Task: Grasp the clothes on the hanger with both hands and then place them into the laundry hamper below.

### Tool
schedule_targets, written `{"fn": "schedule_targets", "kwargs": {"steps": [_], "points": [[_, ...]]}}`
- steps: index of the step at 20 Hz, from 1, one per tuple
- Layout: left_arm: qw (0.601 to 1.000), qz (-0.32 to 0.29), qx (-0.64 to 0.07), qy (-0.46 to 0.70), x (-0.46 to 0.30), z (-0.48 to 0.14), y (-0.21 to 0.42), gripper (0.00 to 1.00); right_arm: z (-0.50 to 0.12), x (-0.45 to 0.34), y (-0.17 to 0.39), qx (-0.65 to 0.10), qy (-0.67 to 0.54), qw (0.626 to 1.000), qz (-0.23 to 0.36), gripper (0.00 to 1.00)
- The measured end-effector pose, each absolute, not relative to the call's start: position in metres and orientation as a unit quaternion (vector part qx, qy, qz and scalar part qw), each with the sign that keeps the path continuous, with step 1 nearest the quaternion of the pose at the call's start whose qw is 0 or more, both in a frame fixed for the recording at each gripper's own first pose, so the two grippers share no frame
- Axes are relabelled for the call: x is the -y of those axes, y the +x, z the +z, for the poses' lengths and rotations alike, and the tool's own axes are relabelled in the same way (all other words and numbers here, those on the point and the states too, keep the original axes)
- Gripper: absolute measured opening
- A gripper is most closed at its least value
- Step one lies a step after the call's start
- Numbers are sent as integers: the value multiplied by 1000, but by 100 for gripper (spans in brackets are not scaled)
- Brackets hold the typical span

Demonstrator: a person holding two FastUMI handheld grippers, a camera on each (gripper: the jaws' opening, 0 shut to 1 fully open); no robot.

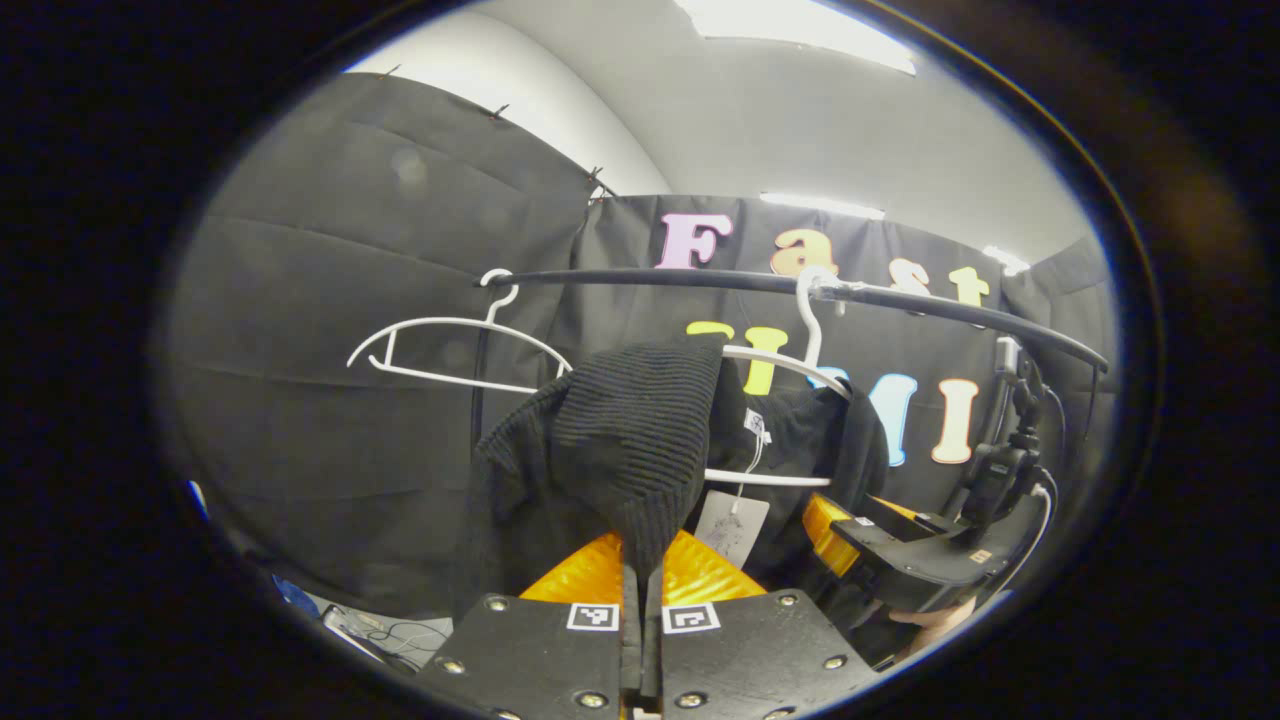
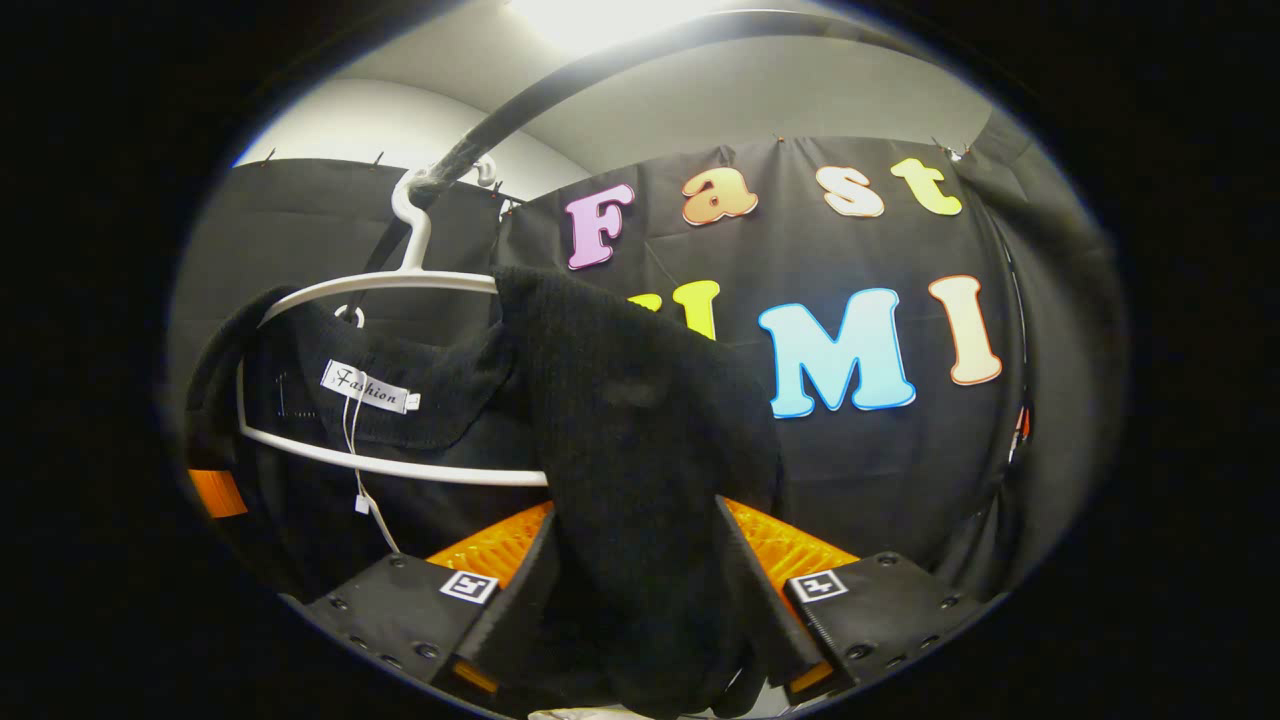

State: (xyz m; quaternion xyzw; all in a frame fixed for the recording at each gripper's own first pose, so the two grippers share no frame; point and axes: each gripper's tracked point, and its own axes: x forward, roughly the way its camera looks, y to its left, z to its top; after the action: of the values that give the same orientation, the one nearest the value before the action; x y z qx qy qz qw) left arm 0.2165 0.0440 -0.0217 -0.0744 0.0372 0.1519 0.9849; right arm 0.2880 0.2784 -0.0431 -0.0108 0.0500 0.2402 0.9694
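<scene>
Black cloth (image 1: 380, 330) hangs all round the booth as its wall, creased and pinned along its top edge with small clips (image 1: 498, 110). Above it, at twelve o'clock, a pale wall (image 1: 520, 90) curves up into a white ceiling (image 1: 800, 130). A bright ceiling light (image 1: 790, 35) glares at one o'clock in the left gripper view, and another light strip (image 1: 822, 205) glows just over the cloth's top edge. In the right gripper view the ceiling lamp (image 2: 610, 20) blazes at twelve o'clock.

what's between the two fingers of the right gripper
In the right gripper view, a fold of the black ribbed knit sweater hangs down between the right gripper's spread fingers, still draped over the white plastic hanger.
</scene>
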Motion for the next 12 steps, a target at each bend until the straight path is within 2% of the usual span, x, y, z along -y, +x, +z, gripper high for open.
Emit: {"fn": "schedule_targets", "kwargs": {"steps": [3,5,8,12], "points": [[987,146,-34,-65,-44,-19,217,1,-42,-278,292,-49,-6,967,249,31],[987,141,-28,-73,-49,-14,213,2,-40,-288,288,-51,5,958,282,1],[987,134,-16,-86,-55,-3,206,1,-33,-276,285,-47,-8,954,296,0],[986,137,-19,-88,-69,10,202,1,-6,-258,289,-12,-2,963,271,1]]}}
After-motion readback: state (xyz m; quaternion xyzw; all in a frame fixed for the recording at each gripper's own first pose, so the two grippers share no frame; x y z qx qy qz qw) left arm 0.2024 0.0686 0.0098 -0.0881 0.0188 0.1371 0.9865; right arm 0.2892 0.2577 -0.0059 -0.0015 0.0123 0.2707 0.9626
